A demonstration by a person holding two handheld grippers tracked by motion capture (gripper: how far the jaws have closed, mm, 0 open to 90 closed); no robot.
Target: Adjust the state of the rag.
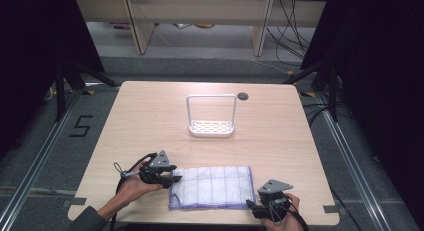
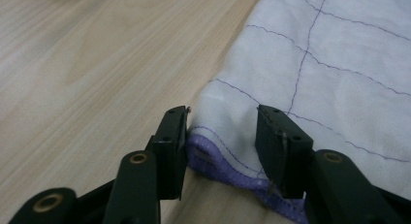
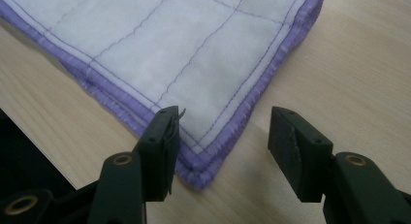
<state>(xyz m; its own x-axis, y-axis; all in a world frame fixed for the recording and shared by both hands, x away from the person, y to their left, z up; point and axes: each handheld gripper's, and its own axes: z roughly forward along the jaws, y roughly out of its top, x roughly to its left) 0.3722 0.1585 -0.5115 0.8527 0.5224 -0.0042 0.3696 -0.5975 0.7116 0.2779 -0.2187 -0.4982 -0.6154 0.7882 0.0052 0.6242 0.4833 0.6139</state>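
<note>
Cloth (image 1: 212, 187) corners between tongs — table (image 1: 150, 111) edge near.

In the left gripper view, the cloth (image 2: 315, 78) ran off the top and right edges, its purple hem partly hidden behind the black jaws. In the right gripper view its far side was cut off at the top. In the high view, the right hand (image 1: 280, 218) was cropped by the bottom edge, and floor clutter beyond the table was too small to identify.
</note>
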